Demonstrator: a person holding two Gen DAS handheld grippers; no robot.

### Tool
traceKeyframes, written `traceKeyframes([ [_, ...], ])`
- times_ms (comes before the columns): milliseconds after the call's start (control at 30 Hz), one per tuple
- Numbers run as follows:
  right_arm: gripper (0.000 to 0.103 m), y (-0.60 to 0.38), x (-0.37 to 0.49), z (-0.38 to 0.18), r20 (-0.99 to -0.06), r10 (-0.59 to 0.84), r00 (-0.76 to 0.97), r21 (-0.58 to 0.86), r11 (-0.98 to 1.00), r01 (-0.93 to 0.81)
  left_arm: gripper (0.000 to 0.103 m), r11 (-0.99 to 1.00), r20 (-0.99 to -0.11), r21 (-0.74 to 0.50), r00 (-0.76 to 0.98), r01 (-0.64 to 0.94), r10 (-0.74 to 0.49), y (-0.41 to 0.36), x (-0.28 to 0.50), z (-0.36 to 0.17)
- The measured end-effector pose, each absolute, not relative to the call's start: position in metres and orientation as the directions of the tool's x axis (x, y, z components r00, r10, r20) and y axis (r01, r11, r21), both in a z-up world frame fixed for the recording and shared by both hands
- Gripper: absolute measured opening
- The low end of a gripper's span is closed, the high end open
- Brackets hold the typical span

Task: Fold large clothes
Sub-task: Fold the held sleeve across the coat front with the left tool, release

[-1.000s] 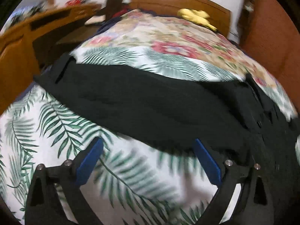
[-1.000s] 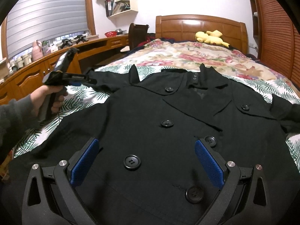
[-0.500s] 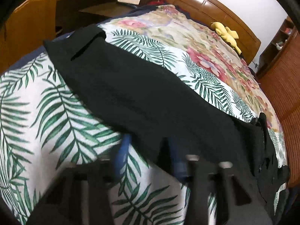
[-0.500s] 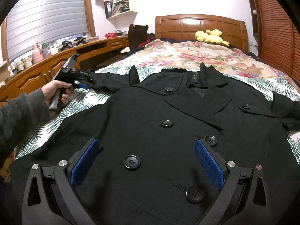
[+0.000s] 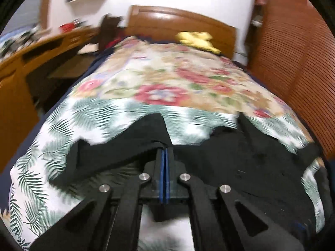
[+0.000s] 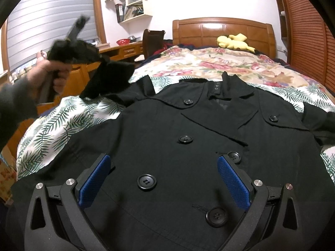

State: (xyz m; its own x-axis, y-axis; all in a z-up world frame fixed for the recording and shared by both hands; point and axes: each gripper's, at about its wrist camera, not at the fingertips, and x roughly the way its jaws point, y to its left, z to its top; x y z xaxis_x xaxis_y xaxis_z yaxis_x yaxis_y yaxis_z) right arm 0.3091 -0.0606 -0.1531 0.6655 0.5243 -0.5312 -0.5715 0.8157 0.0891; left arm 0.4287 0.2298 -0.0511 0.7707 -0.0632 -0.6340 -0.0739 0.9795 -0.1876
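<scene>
Jaws pressed together on the sleeve [image 5: 129, 146], we are lifting with the left gripper [image 5: 165, 156] off the bed [image 6: 209, 62], seemingly near the cuff, and carrying it flat across the coat [image 6: 188, 136] while the right gripper [image 6: 163, 179] is hovering spread above.

The left tool [image 5: 165, 156], whose blue pads stood wide apart over the bedspread a second ago, has pinched shut on the coat's sleeve [image 6: 111, 77]. It has also risen: the sleeve, earlier flat on the bed [image 6: 62, 121], now hangs bunched from its tip, up and to the left of the right tool [image 6: 163, 179].
</scene>
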Motion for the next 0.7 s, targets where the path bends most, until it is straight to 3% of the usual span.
traceKeyframes([
  [133, 0.103, -0.063, 0.308, -0.151, -0.52, 0.526, 0.673, 0.093, 0.818, -0.568, 0.0, 0.991, -0.627, -0.13, 0.772, 0.03, -0.105, 0.171, 0.405, -0.038],
  [300, 0.103, -0.065, 0.306, -0.15, -0.509, 0.524, 0.683, 0.095, 0.823, -0.561, 0.0, 0.998, -0.674, -0.043, 0.736, 0.047, -0.064, 0.149, 0.396, -0.05],
  [500, 0.103, -0.066, 0.306, -0.15, -0.511, 0.521, 0.684, 0.088, 0.823, -0.561, 0.0, 0.996, -0.705, -0.073, 0.704, 0.045, -0.083, 0.158, 0.391, -0.059],
  [700, 0.103, -0.064, 0.306, -0.151, -0.517, 0.52, 0.68, 0.083, 0.821, -0.564, 0.018, 0.995, -0.69, -0.078, 0.717, 0.054, -0.093, 0.172, 0.374, -0.049],
])
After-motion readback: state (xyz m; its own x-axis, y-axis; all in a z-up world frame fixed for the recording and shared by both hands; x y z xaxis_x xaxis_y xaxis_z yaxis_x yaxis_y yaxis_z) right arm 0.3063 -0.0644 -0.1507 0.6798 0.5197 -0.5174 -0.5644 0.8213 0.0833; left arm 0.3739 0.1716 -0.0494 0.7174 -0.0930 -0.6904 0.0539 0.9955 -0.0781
